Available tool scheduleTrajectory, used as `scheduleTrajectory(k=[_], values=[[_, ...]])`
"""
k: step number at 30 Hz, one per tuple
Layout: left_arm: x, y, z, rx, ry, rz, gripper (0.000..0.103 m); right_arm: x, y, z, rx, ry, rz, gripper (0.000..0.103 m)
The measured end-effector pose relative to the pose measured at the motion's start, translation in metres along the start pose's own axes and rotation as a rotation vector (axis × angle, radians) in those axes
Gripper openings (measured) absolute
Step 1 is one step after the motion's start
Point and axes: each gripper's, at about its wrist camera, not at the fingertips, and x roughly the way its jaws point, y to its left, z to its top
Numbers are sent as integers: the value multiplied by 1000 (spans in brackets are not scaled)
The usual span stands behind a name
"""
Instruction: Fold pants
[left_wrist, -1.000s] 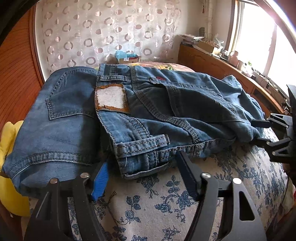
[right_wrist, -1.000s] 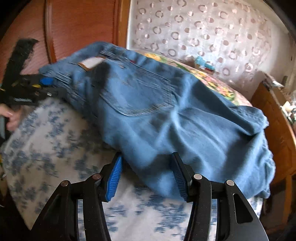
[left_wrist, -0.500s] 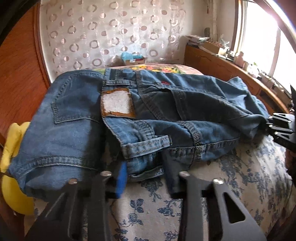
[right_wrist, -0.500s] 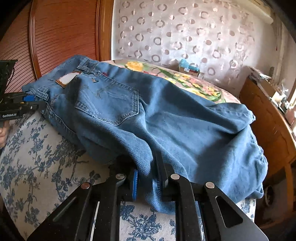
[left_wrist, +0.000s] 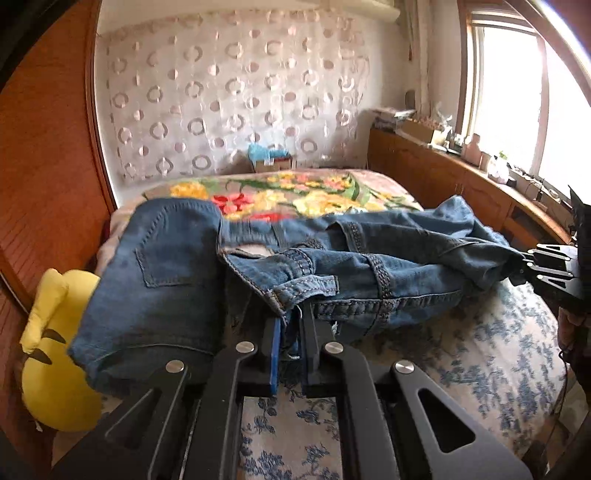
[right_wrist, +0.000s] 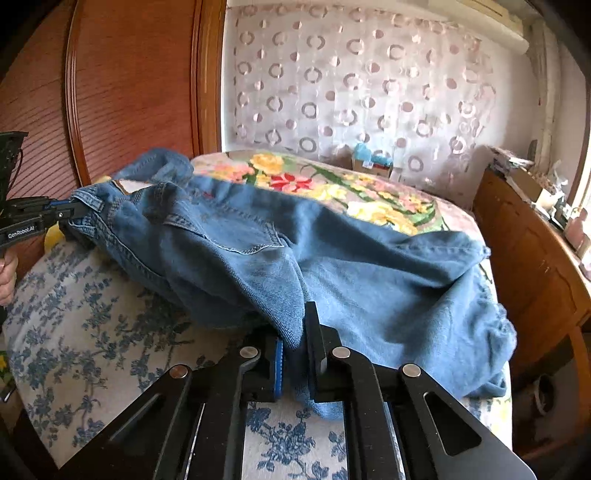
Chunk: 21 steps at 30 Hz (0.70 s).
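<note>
i've got the blue denim pants (left_wrist: 369, 273) bunched across the bed (left_wrist: 480, 354), waistband at the left near the bed's front edge, back pocket up, legs trailing right. the near edge is lifted off the floral cover, cloth rumpled and half-folded over itself.

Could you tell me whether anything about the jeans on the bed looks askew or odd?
The jeans lie bunched and twisted, not flat, with the waistband rumpled at the near edge. No damage is visible.
</note>
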Motion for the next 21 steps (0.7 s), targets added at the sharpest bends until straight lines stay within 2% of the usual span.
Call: scheduleTrajectory(k=[9, 16, 21], values=[[-56, 1, -12, -13, -78, 36, 5, -46, 23, -21, -17, -49, 20, 8], [-95, 9, -43, -34, -67, 53, 4, -84, 54, -48, -20, -76, 71, 8], [-127, 18, -60, -48, -87, 64, 4, -111, 62, -68, -19, -90, 103, 8]])
